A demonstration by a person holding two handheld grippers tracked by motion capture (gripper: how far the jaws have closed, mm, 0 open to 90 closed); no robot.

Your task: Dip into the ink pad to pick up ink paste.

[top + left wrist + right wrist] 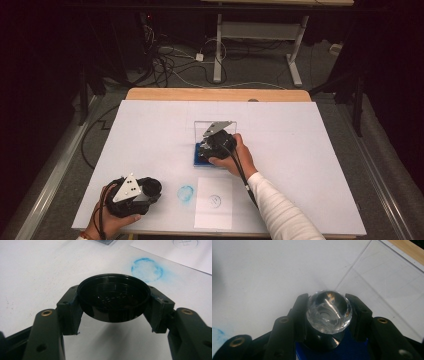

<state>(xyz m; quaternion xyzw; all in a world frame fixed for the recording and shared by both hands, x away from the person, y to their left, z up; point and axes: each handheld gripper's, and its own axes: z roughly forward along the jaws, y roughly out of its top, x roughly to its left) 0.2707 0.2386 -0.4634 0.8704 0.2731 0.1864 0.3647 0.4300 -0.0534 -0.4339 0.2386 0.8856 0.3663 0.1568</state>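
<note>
Left gripper (142,192), near left of white tabletop (150,135): fingers (68,311) clamped on round black plastic cap (113,300); its gripper view shows the hollow inside with faint raised lettering. Blue ink ring stain (186,193) just right, beside white paper sheet (214,202).

Right gripper (212,145), centre: fingers (298,312) clamped on clear faceted knob (329,312) of black stamp over blue ink pad (200,159); upright clear acrylic panel (387,290) behind.

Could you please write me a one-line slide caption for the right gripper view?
Right gripper shut on a clear faceted knob above a blue pad, beside a clear lid.
</note>
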